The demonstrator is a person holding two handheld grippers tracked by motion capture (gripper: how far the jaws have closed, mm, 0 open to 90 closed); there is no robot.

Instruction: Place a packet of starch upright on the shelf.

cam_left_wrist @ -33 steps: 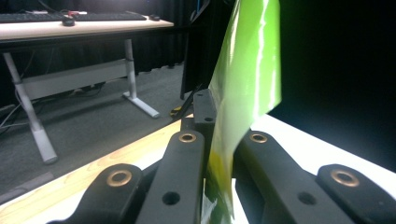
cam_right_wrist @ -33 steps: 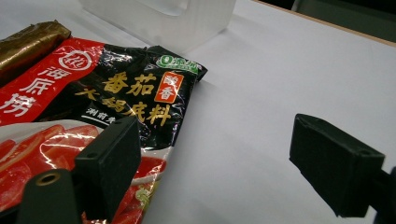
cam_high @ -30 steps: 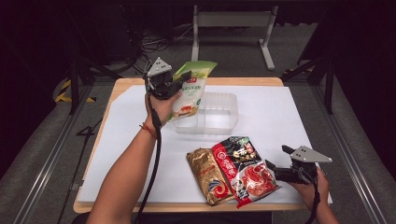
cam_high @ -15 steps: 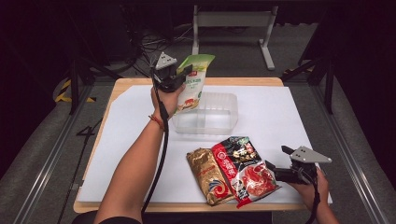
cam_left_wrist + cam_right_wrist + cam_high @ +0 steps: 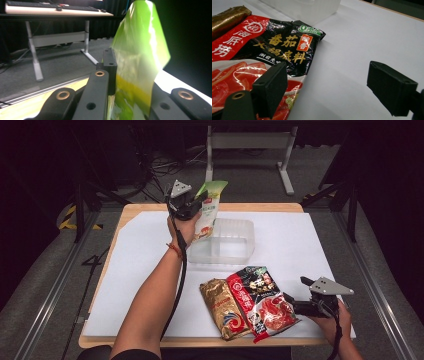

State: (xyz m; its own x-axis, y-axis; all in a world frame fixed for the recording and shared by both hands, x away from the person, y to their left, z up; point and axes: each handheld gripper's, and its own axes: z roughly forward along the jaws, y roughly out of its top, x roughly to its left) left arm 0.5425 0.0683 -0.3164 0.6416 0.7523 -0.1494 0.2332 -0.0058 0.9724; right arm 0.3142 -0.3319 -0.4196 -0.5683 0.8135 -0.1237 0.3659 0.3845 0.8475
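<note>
Three snack packets are in play, and the green pouch (image 5: 209,205) is the one in hand: the left gripper (image 5: 192,206) has its jaws clamped on the pouch's upper half and holds it upright in the air, its lower end hanging at the far-left corner of the clear plastic tub (image 5: 224,242). In the left gripper view the pouch (image 5: 140,62) reads as thin, glossy film, creased and flaring above the jaws, so it looks light, soft and somewhat slippery; a pinch across a flat stretch of film near the top seal seems the safest hold, since the body would likely sag or twist.

Near the tub's front side, on the white table cover (image 5: 300,240), lie a gold foil packet (image 5: 224,310) and a red-and-black hotpot seasoning packet (image 5: 260,300), the latter overlapping the former's edge. Both are flat, shiny and crinkled.

Beside the seasoning packet's right edge the right gripper (image 5: 292,305) rests low on the cover, jaws standing apart and empty, one jaw just over the packet's (image 5: 274,47) printed corner.
</note>
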